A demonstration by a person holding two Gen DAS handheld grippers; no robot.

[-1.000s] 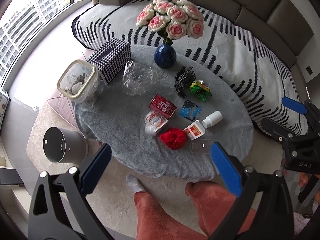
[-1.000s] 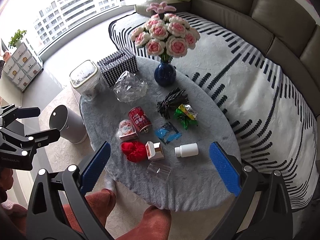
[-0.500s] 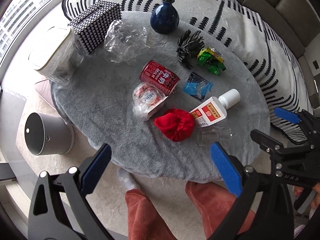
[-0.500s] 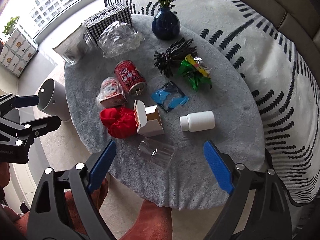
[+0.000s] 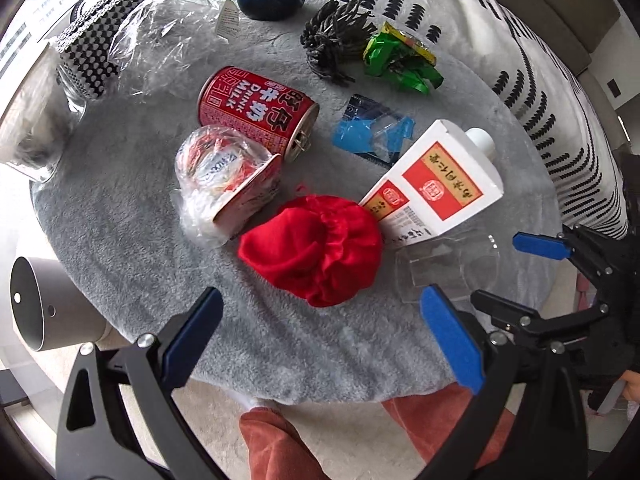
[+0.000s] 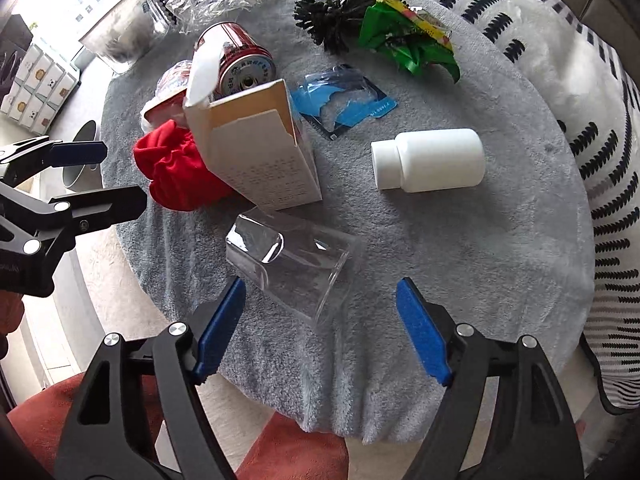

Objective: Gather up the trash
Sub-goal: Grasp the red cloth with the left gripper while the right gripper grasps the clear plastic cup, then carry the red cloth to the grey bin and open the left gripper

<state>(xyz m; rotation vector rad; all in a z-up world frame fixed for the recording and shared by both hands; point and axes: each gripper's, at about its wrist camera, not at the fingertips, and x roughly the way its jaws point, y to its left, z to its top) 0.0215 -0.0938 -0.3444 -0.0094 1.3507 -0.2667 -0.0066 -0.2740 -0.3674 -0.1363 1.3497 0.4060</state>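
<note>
right gripper (image 6: 320,332) closing, left gripper (image 5: 320,332) agape

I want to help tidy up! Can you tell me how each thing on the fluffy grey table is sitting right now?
Clear plastic cup: lying on its side, empty.
White plastic bottle: lying down, cap on.
White and red cardboard box: flap open.
Red milk can: on its side.
Red cloth pouch: crumpled.
Green wrapper: crumpled.
Left gripper: open, empty.
Right gripper: closing, nothing between the jaws.

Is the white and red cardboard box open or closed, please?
Open: the white and red cardboard box lies with its end flap raised, showing a hollow interior.
</note>
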